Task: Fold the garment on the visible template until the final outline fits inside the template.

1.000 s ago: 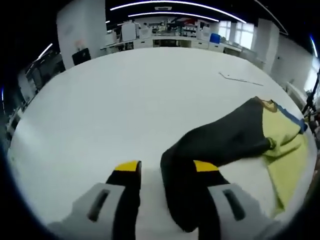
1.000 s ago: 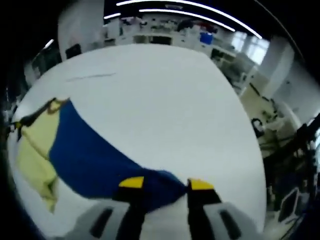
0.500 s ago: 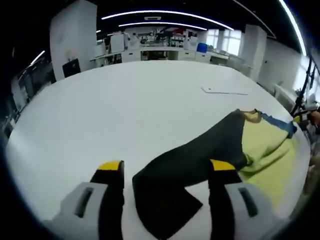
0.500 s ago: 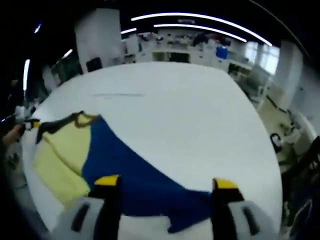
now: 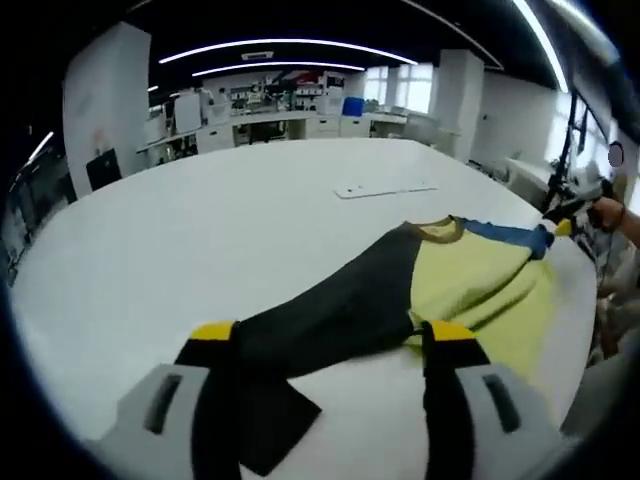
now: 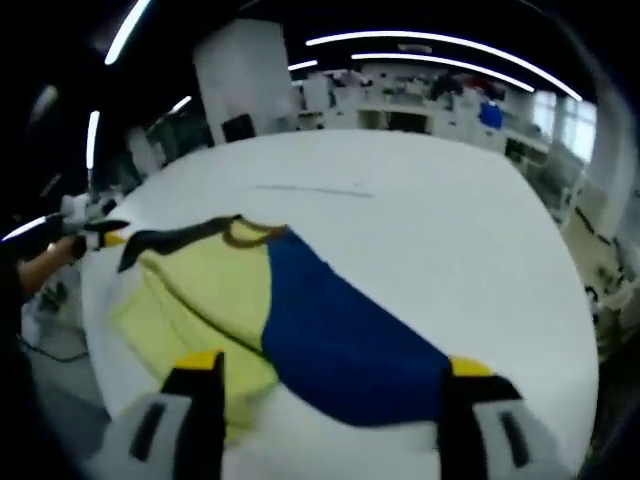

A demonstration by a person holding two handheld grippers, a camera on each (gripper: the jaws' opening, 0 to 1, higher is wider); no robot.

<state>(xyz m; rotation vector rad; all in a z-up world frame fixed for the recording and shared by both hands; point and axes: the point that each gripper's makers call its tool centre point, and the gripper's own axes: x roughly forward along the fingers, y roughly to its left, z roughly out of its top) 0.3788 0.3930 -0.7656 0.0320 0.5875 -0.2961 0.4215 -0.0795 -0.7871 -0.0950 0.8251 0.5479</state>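
The garment lies spread on the white table (image 5: 200,230). It has a yellow-green body (image 5: 485,290), a black sleeve (image 5: 330,310), a blue sleeve (image 5: 500,233) and a tan collar (image 5: 440,230). My left gripper (image 5: 331,332) is open wide, and the black sleeve runs toward it, its cuff lying between the jaws. My right gripper (image 6: 335,364) is also open wide over the blue sleeve (image 6: 350,340), with the yellow-green body (image 6: 200,290) to its left. Each gripper also shows in the other's view: the right gripper (image 5: 572,205) by the blue sleeve's end, the left gripper (image 6: 95,232) by the black sleeve (image 6: 170,238).
A thin pale strip (image 5: 385,190) lies on the table beyond the collar, also seen as a faint line (image 6: 315,190). A person's hand (image 5: 612,212) holds the right gripper at the table's edge. Desks and shelves stand in the lab behind.
Both grippers' jaws have spread much wider and let the sleeves lie flat. Both cameras have drawn back and swung, so more of the garment shows.
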